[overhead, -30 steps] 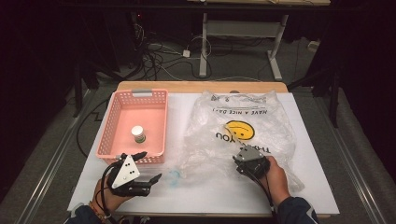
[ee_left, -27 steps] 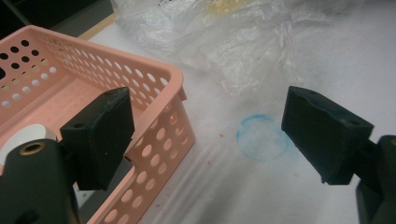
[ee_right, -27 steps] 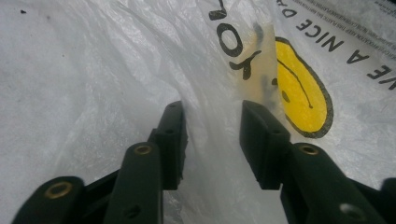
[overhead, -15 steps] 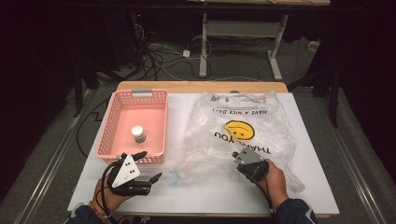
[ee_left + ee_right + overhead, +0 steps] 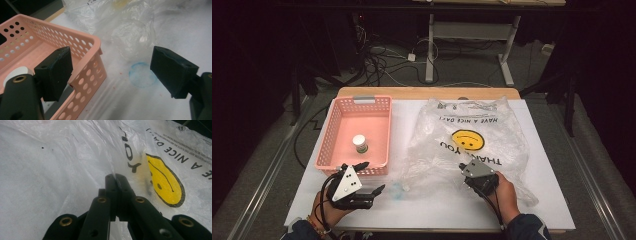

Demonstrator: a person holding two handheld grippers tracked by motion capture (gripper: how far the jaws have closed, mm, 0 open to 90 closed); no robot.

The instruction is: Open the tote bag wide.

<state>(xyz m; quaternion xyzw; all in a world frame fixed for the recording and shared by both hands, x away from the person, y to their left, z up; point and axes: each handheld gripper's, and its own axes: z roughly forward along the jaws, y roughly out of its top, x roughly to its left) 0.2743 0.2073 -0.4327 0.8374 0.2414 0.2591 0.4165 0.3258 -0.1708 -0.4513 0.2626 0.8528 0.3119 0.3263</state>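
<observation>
The right gripper (image 5: 117,178) is pinched on the crinkled clear plastic smiley-face bag (image 5: 472,132) lying ahead of it; thin film could slip or tear. The left gripper (image 5: 112,72) gapes empty, its jaw touching the pink perforated basket (image 5: 82,47).

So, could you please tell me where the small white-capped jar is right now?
In the high view, the small white-capped jar stands inside the pink perforated plastic basket on the table's left side, just beyond the left gripper.
</observation>
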